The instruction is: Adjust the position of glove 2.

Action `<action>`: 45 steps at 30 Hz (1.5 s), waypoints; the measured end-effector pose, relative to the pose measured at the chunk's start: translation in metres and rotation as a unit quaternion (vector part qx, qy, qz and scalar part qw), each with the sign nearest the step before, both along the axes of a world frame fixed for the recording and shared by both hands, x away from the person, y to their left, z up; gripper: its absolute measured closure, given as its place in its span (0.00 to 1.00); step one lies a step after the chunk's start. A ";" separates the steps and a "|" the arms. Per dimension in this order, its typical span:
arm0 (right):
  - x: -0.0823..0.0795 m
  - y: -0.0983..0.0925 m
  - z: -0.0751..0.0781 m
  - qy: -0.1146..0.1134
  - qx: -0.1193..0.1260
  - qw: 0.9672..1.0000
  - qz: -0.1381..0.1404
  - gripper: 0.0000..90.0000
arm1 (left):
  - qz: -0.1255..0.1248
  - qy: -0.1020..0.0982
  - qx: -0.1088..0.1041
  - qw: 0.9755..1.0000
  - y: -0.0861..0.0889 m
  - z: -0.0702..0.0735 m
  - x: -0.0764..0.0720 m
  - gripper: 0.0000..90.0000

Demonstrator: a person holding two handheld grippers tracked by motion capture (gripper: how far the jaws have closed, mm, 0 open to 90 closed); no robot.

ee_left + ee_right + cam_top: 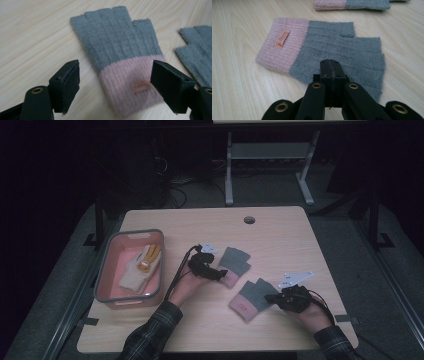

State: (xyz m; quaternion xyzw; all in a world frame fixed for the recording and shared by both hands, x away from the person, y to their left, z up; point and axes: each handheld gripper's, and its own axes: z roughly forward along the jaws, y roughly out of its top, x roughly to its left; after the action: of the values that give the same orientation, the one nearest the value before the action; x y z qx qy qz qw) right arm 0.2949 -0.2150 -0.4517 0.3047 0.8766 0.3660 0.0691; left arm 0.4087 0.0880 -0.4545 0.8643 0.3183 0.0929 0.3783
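Observation:
Two fingerless gloves, grey with pink cuffs, lie flat on the wooden table. My left gripper is open at the farther glove. In the left gripper view the jaws of the left gripper stand either side of the pink cuff of that glove, not pressing it. My right gripper rests at the nearer glove. In the right gripper view the right gripper is shut over the grey part of this glove, and I see nothing between its jaws.
A pink bin with a grey rim stands at the table's left and holds a white and yellow glove. A round cable hole sits near the far edge. A grey desk frame stands on the floor beyond.

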 end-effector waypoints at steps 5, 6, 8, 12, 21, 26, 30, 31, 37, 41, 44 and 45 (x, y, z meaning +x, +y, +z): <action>0.000 0.000 -0.001 0.001 -0.002 1.000 -0.003 1.00 | -0.009 0.008 0.012 1.000 -0.007 -0.009 0.001 0.26; 0.000 -0.001 -0.001 0.001 -0.001 1.000 -0.003 1.00 | -0.010 0.011 0.011 1.000 -0.006 -0.009 0.001 0.26; -0.001 -0.001 0.000 0.001 0.000 1.000 -0.004 1.00 | -0.016 0.015 0.017 1.000 -0.005 -0.008 0.000 0.26; -0.001 -0.002 0.000 0.000 -0.001 1.000 -0.003 1.00 | -0.027 0.030 0.018 0.999 0.003 -0.008 -0.008 0.26; -0.002 0.000 -0.001 -0.005 -0.004 1.000 0.000 1.00 | -0.048 0.061 0.007 0.997 0.026 -0.007 -0.025 0.30; -0.003 0.001 0.000 -0.003 -0.005 1.000 -0.001 1.00 | -0.063 0.072 0.002 0.995 0.030 -0.006 -0.029 0.45; -0.003 0.002 0.000 -0.003 -0.005 1.000 0.000 1.00 | -0.060 0.077 0.001 0.995 0.029 -0.007 -0.029 0.50; -0.003 0.002 0.000 -0.002 -0.005 1.000 0.000 1.00 | -0.063 0.080 0.004 0.995 0.029 -0.006 -0.028 0.52; -0.003 0.003 -0.001 -0.005 -0.007 1.000 0.007 1.00 | -0.086 0.050 0.035 0.994 0.022 0.003 -0.034 0.78; -0.003 0.004 0.000 -0.004 -0.004 1.000 0.007 1.00 | -0.083 0.046 0.051 0.994 0.019 0.007 -0.036 0.86; -0.005 0.006 0.000 0.001 -0.001 1.000 0.013 1.00 | -0.068 0.044 0.041 0.996 0.018 0.010 -0.037 0.86; -0.005 0.007 0.001 0.000 -0.001 1.000 0.016 1.00 | -0.068 0.038 0.043 0.996 0.019 0.012 -0.037 0.87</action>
State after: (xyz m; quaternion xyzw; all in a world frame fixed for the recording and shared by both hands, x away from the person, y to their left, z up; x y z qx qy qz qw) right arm 0.2902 -0.2081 -0.4512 0.2903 0.8818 0.3663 0.0630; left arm 0.3717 0.1065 -0.4427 0.9022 0.2690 0.0473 0.3338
